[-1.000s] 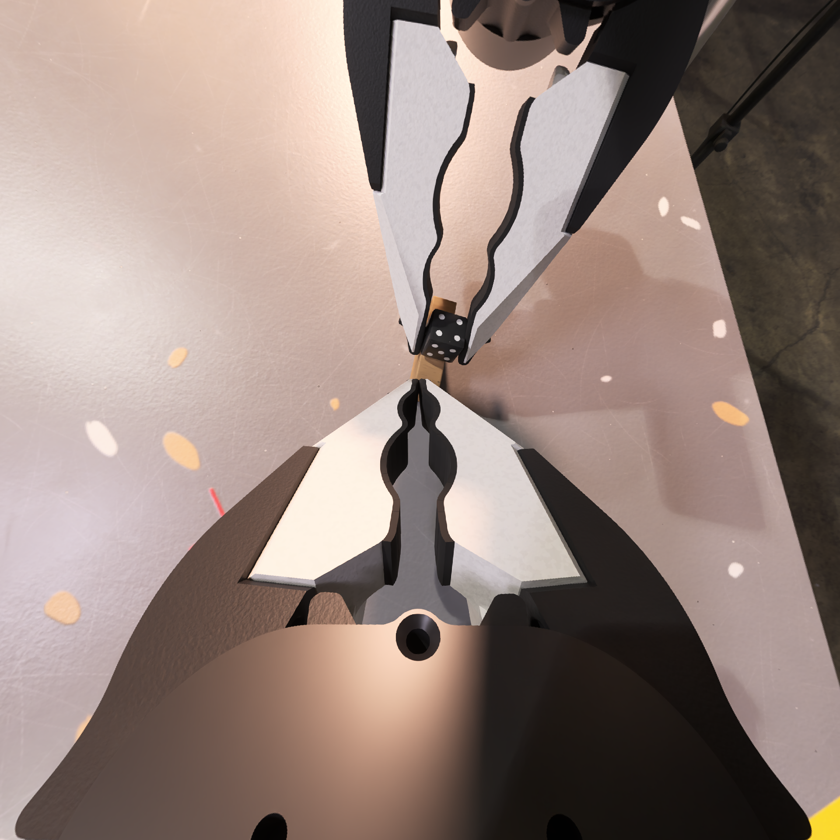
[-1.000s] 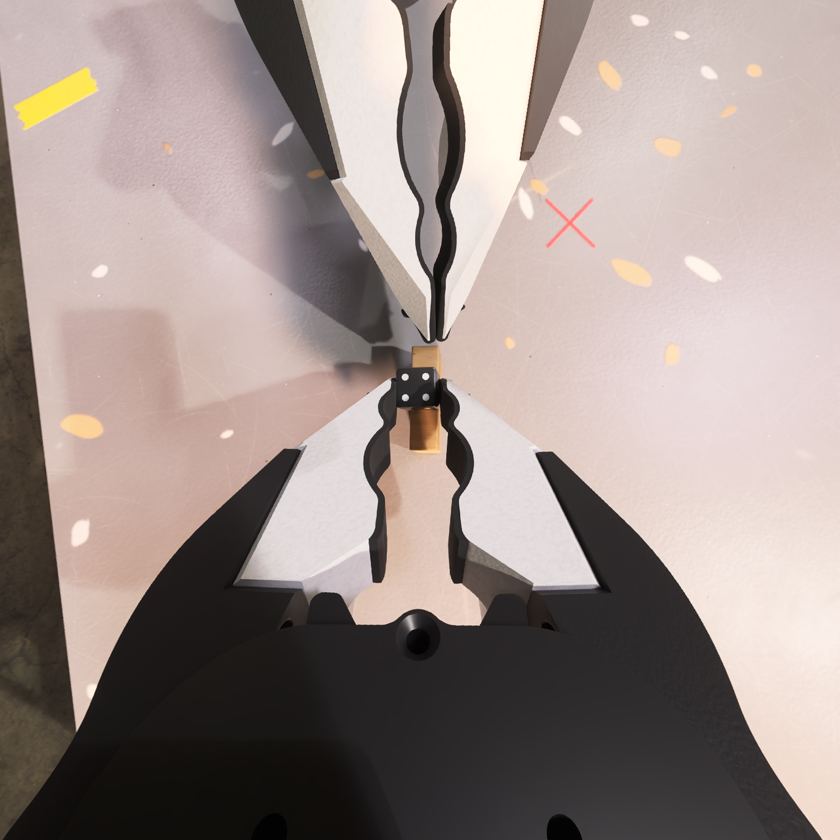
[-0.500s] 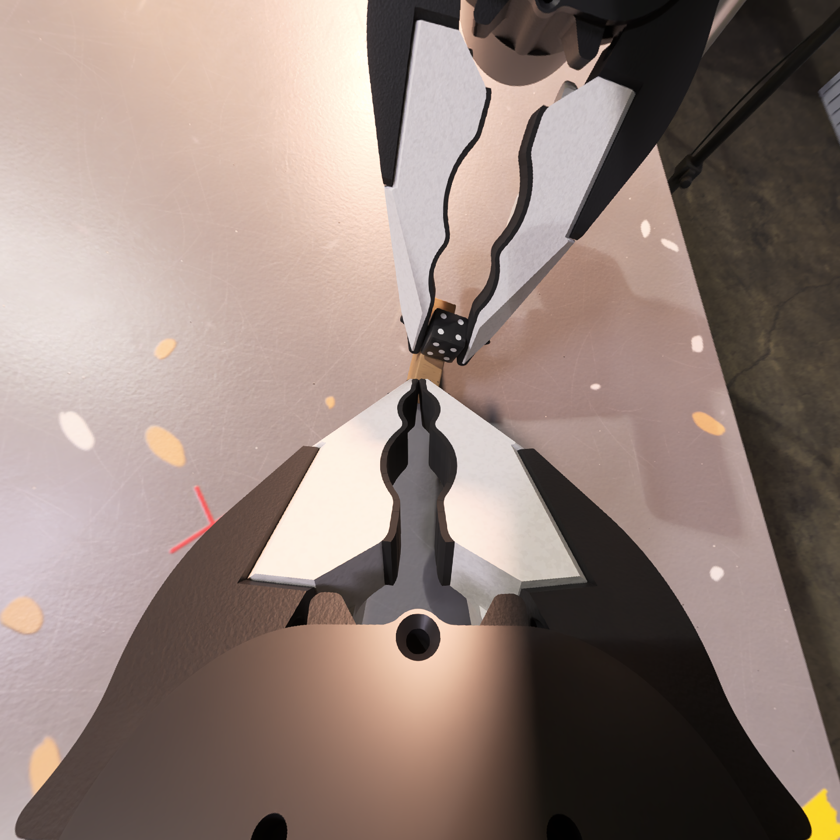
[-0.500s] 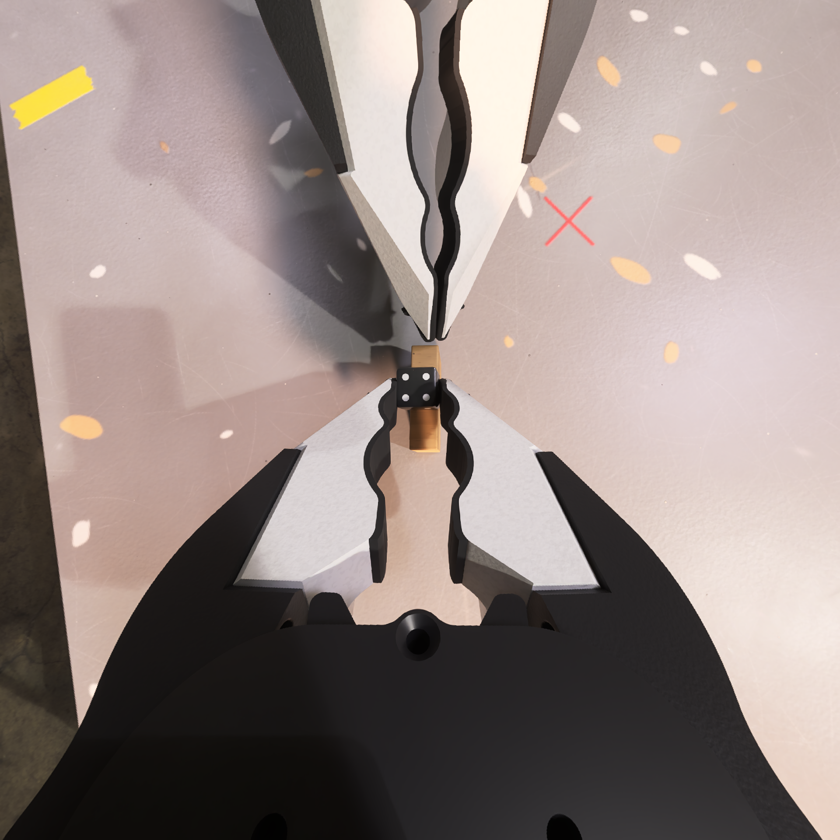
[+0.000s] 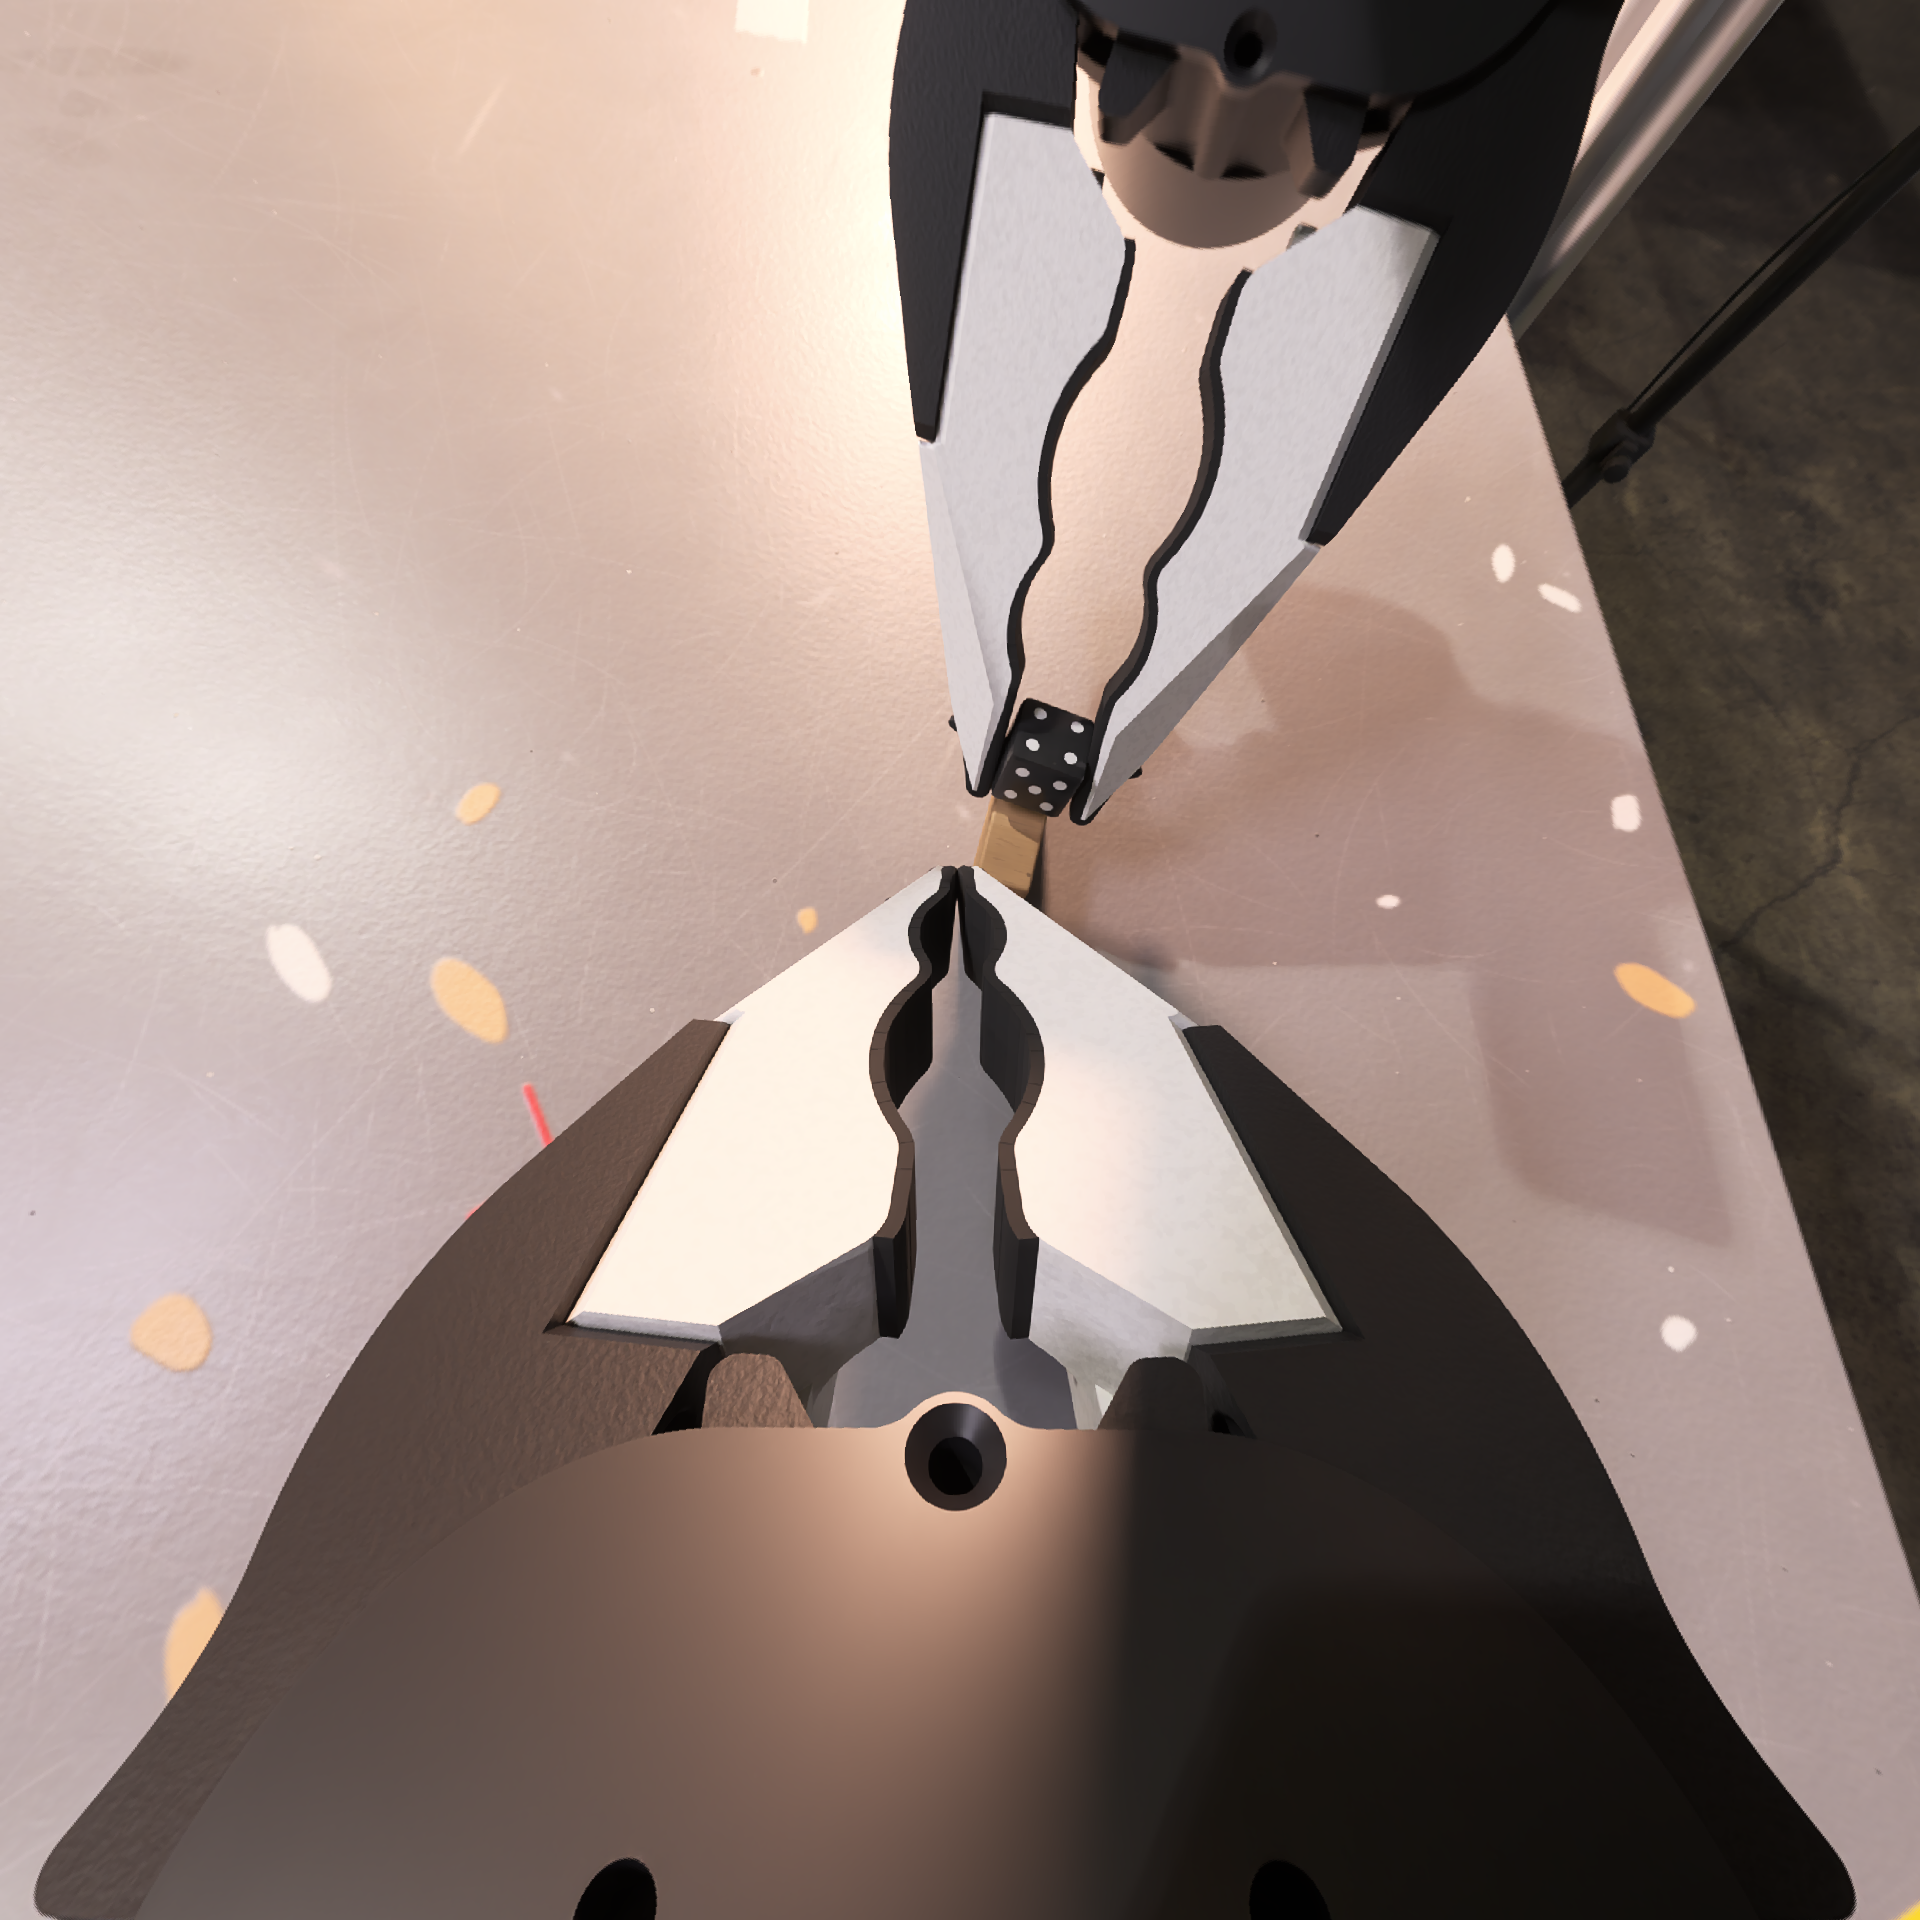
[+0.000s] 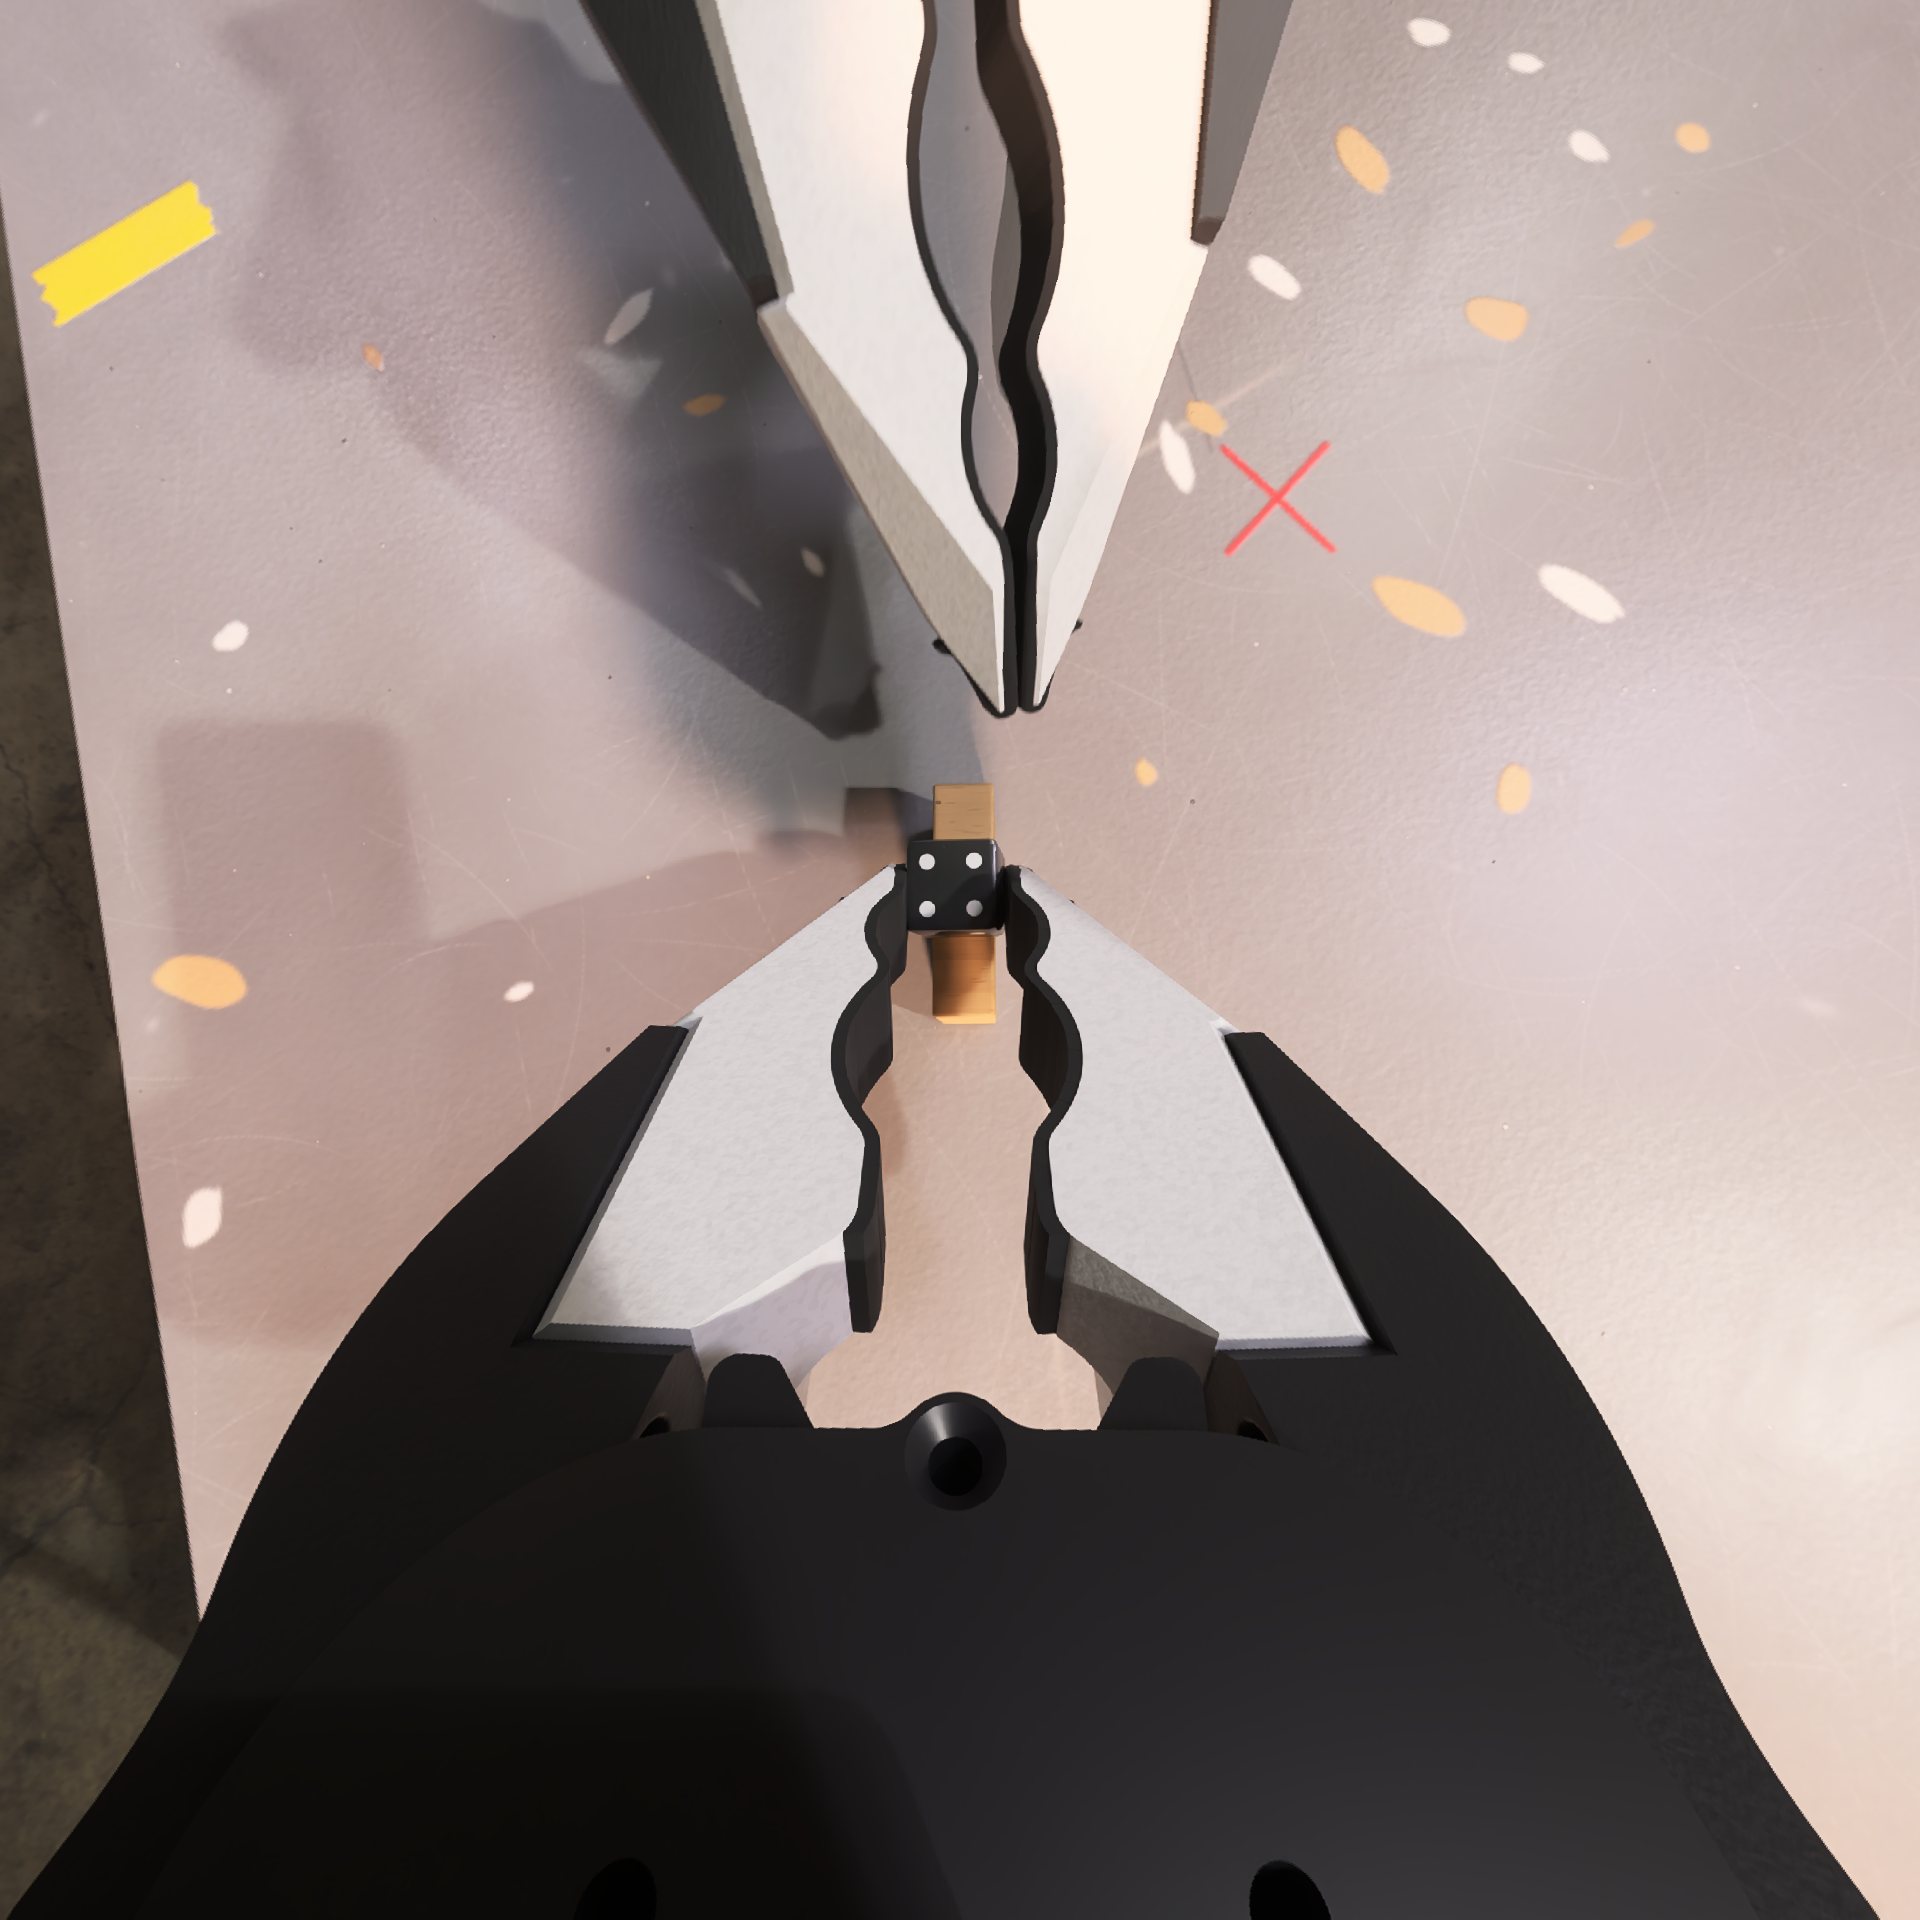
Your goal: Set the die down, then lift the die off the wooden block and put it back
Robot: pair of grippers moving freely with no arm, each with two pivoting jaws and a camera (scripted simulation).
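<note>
My right gripper is shut on a black die with white pips. It holds the die right over the middle of a small wooden block that lies on the table. I cannot tell whether the die touches the block. My left gripper is shut and empty, its tips just short of the block's near end. The left wrist view also shows the die between the right gripper's fingers. In the right wrist view the left gripper points at the block across a small gap.
A red cross mark is on the pale speckled table beside the left gripper. A strip of yellow tape lies near the table edge. The table edge runs close by, with dark floor and a stand leg beyond.
My left gripper has drawn back a little from the wooden block, still shut. My right gripper keeps the die over the block in almost the same place.
</note>
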